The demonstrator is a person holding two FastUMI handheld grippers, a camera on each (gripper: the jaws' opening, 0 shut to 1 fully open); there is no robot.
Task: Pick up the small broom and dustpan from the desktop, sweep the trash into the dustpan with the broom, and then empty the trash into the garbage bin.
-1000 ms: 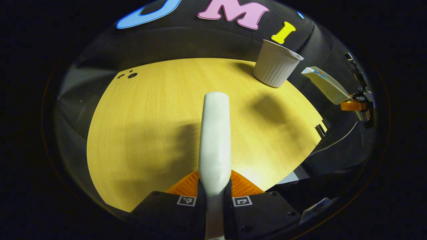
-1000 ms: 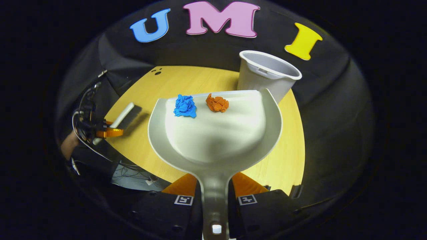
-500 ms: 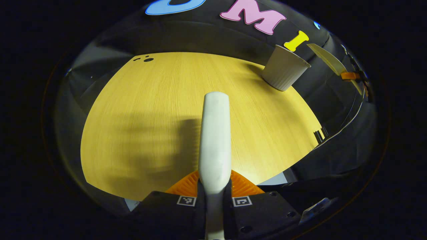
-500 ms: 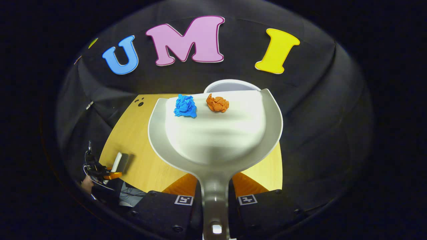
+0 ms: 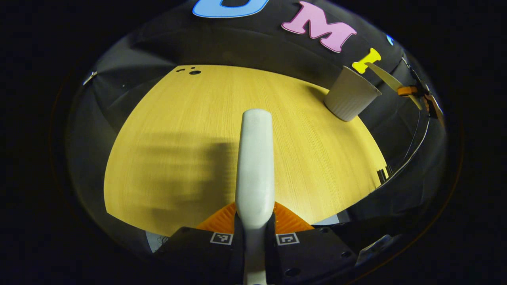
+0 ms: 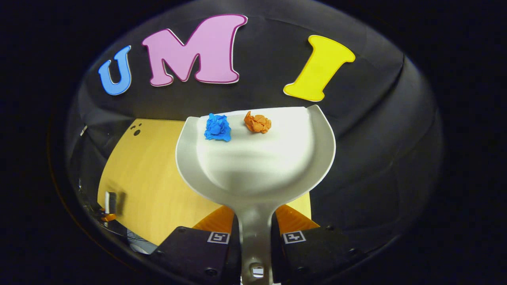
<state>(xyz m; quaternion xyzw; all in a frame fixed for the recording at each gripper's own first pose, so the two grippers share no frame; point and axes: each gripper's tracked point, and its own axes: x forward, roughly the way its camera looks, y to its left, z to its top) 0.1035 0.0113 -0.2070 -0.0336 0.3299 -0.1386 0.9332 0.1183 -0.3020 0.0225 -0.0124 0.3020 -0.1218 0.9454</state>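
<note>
Left gripper view: left claw (image 5: 254,231) clamped on the white broom (image 5: 254,166) handle, both fingers pressing its sides; broom sticks straight out over the yellow wood surface (image 5: 178,138), casting a shadow to its left. White ribbed bin (image 5: 350,99) stands at the far right corner of the surface, open top up. Past the bin's rim, up in the air, the dustpan (image 5: 383,75) edge-on, held by the right claw (image 5: 408,91); its tip sits just above and beside the bin rim. Right gripper view: right claw (image 6: 255,237) clamped on the dustpan (image 6: 253,166) handle, fingers tight on both sides. Pan roughly level, lifted off the surface (image 6: 134,174). Blue paper wad (image 6: 217,127) and orange paper wad (image 6: 257,122) sit near the pan's front lip, side by side, not touching. Far lower left, the broom (image 6: 109,198) and left claw (image 6: 105,215) show small at the surface edge.
</note>
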